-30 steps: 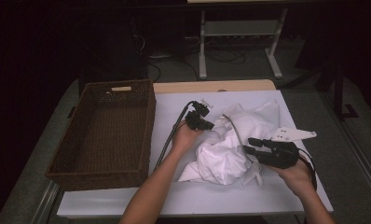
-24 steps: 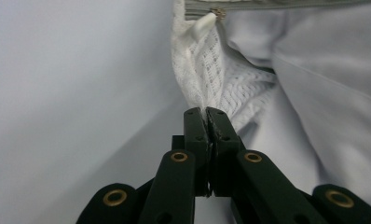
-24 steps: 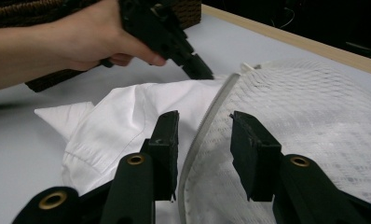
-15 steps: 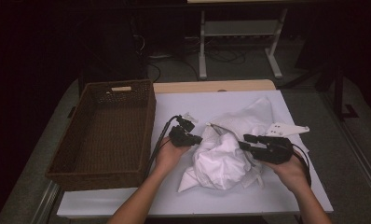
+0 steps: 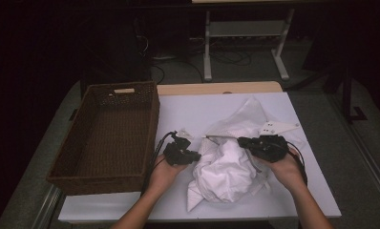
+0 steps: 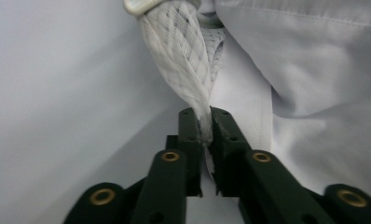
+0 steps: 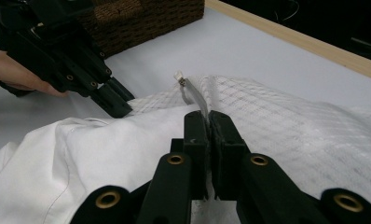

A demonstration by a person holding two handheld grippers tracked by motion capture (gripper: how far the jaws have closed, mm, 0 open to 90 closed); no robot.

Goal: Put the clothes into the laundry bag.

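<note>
Okay, high view: white garment (image 5: pixel 228 167) crumpled on the white table (image 5: pixel 188 112), right of the wicker basket (image 5: pixel 107 136); left gripper (image 5: pixel 190 155) at its left edge, right gripper (image 5: pixel 245 141) on top. Left gripper view: jaws, just eased a little, pinch a mesh strip (image 6: pixel 183 65). Right gripper view: jaws, just closed, clamp a fabric edge by the zipper pull (image 7: pixel 179 76).

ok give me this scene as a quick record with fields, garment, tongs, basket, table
garment: white garment crumpled on the table, right of the basket
left tongs: have just eased slightly, pads pinching a mesh strip of the garment
right tongs: have just closed on a thin edge of the garment
basket: brown wicker basket, nothing visible inside
table: white table
</note>
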